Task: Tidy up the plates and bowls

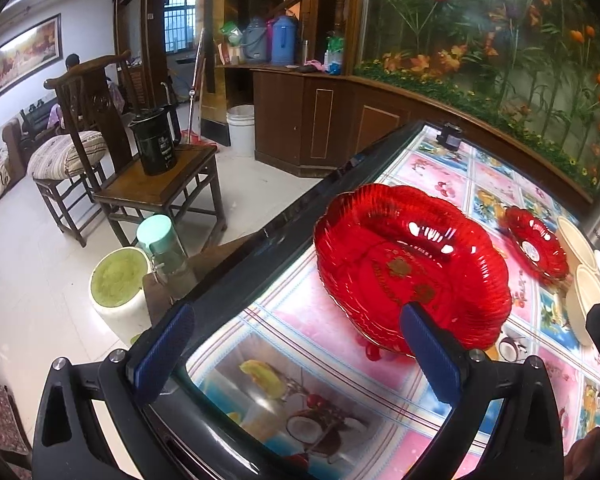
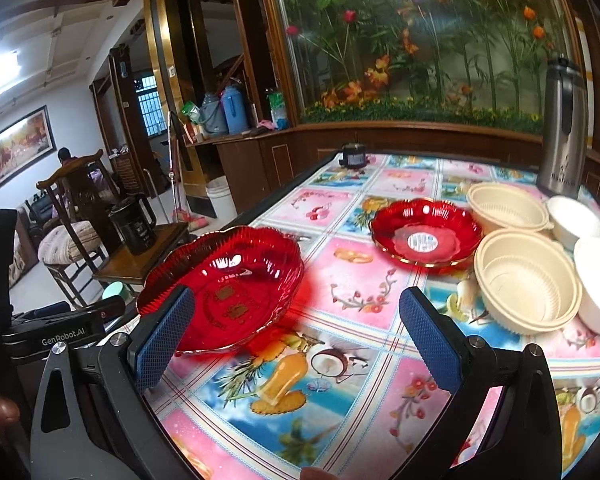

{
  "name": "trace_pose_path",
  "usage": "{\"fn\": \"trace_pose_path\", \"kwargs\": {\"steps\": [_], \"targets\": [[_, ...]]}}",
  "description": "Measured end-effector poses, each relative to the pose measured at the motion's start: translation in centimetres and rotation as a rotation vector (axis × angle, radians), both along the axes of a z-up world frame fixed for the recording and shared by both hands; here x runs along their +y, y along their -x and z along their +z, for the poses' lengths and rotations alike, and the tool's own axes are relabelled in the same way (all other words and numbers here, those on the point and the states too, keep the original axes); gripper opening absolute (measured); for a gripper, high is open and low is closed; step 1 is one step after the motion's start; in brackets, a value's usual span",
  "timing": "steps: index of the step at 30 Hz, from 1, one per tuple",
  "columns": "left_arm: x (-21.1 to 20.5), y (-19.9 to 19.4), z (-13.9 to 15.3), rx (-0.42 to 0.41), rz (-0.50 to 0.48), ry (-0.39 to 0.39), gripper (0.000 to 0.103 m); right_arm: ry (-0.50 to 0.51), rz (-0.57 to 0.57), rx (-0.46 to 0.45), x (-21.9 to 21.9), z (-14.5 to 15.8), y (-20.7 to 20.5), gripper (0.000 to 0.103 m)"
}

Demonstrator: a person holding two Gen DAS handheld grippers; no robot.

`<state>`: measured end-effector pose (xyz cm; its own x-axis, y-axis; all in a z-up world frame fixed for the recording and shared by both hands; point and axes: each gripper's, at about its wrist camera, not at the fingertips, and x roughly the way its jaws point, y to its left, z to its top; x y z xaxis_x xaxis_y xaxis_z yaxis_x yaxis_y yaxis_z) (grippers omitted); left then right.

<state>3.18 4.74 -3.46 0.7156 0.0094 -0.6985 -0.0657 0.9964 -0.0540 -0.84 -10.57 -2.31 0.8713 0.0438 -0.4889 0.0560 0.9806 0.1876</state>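
Note:
A large red glass plate (image 1: 412,268) sits near the table's left edge; it also shows in the right wrist view (image 2: 224,268). My left gripper (image 1: 296,320) is open, its right finger (image 1: 428,356) just before the plate's near rim. A smaller red plate (image 1: 536,244) (image 2: 426,234) lies further right. Two beige bowls (image 2: 526,280) (image 2: 506,208) and two white bowls (image 2: 598,284) (image 2: 574,216) stand at the right. My right gripper (image 2: 296,320) is open and empty above the cloth, between the plates.
The table (image 2: 340,380) has a fruit-patterned cloth. A steel thermos (image 2: 562,136) stands at the back right, a small black device (image 2: 354,156) at the far edge. Left of the table are a wooden chair with a black kettle (image 1: 156,144), a stool (image 1: 118,284) and a bottle (image 1: 162,248).

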Motion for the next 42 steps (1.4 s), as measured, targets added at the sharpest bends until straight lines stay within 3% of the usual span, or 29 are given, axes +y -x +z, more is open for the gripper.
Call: {"fn": "trace_pose_path", "kwargs": {"steps": [16,29,32,33,34,36,42], "targets": [[0.0,-0.6,0.1,-0.021,-0.005,-0.002,0.102,-0.059,0.014,0.029,-0.4,-1.0,-1.5,0.103],[0.6,-3.0,-0.4,0.010,-0.011,0.004,0.102,-0.071,0.021,0.145,-0.3,-1.9,-6.0,0.103],[0.9,-3.9,-0.7,0.034,-0.007,0.017,0.102,-0.074,0.013,0.162,-0.5,-2.1,-7.2,0.096],[1.0,-4.0,-0.8,0.039,-0.004,0.018,0.102,-0.074,0.005,0.176,-0.6,-2.2,-7.6,0.086],[1.0,-4.2,-0.8,0.042,-0.002,0.017,0.102,-0.083,0.004,0.198,-0.8,-2.4,-8.2,0.069],[1.1,-4.5,-0.9,0.049,0.000,0.016,0.102,-0.112,0.001,0.243,-1.1,-3.0,-9.1,0.052],[1.5,-5.4,-1.4,0.089,0.002,0.032,0.102,-0.171,0.004,0.311,-1.7,-4.2,-10.3,0.050]]}}
